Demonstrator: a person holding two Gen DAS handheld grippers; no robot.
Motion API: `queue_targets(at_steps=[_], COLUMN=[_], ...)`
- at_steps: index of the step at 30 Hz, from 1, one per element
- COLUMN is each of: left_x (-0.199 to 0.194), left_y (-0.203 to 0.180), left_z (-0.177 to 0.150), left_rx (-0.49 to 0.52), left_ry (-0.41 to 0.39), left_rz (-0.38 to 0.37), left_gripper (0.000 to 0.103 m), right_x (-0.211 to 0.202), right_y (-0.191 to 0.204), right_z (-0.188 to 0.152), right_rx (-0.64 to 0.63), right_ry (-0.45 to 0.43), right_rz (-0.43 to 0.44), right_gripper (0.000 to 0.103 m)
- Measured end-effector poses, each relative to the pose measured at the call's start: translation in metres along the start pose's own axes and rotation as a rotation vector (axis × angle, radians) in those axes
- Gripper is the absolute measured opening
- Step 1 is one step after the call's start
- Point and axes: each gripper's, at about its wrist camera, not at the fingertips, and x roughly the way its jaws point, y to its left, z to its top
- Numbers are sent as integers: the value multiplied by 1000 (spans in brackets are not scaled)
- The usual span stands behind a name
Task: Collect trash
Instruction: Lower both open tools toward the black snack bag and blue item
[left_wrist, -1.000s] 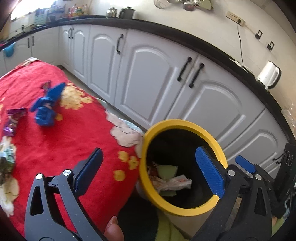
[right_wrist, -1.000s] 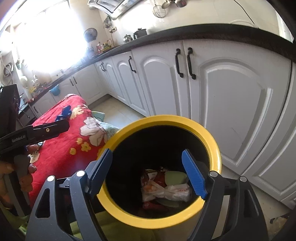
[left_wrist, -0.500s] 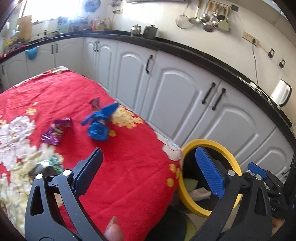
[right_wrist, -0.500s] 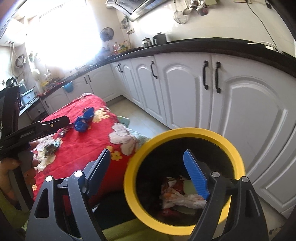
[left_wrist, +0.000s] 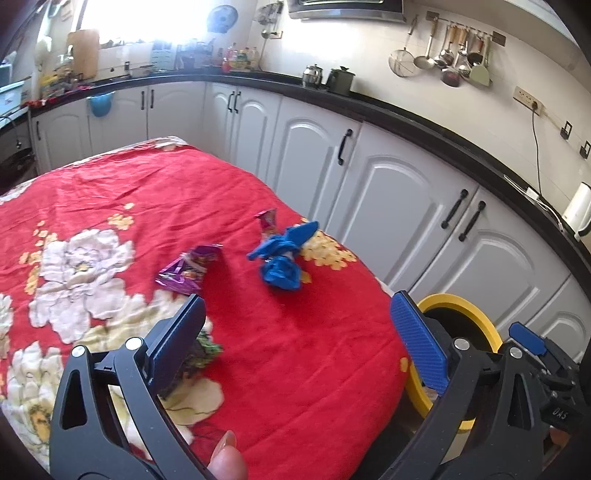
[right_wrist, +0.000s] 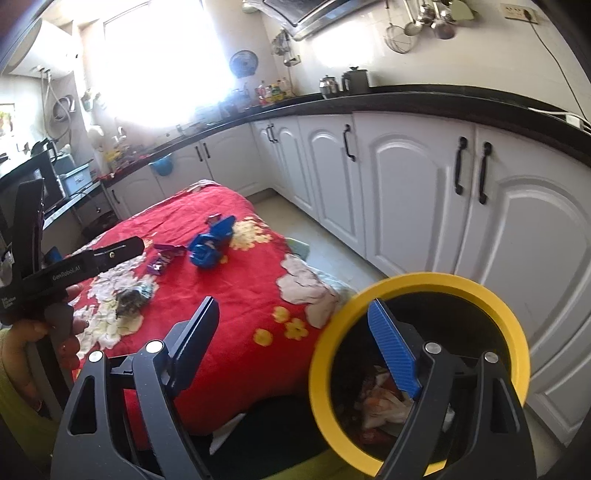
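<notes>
My left gripper (left_wrist: 295, 343) is open and empty above the red flowered cloth (left_wrist: 184, 192). On the cloth lie a crumpled blue bag (left_wrist: 282, 254), a purple wrapper (left_wrist: 188, 271), a small pink wrapper (left_wrist: 267, 221) and a dark green wrapper (left_wrist: 201, 356) just beside my left finger. A yellow-rimmed bin (left_wrist: 476, 317) stands at the table's right end. My right gripper (right_wrist: 291, 343) is open and empty by the bin (right_wrist: 424, 284), which holds crumpled trash (right_wrist: 384, 398). The blue bag (right_wrist: 210, 247) and green wrapper (right_wrist: 133, 297) also show there.
White cabinets (left_wrist: 399, 206) under a black counter (left_wrist: 424, 125) run along the right and back. A narrow strip of floor (right_wrist: 321, 236) lies between table and cabinets. A kettle (left_wrist: 578, 210) stands on the counter. The left gripper's body (right_wrist: 66, 273) shows at the left of the right wrist view.
Both grippers have swung left, away from the bin and toward the table. The bin has slid to the right in both views and the wrappers have come into view.
</notes>
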Motion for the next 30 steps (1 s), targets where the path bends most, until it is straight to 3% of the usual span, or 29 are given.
queue_targets(at_steps=[19,30], left_x=[-14,1], left_y=[55,79], left_z=[-2,-13], left_rx=[-32,10], left_ry=[-16,56], left_rz=[81,87], left_gripper=[92,92], right_x=[43,92], right_y=[53,71], right_z=[32,47], right_rx=[-68,-59], right_ry=[1,61], right_rz=[66,94], right_gripper=[80,80])
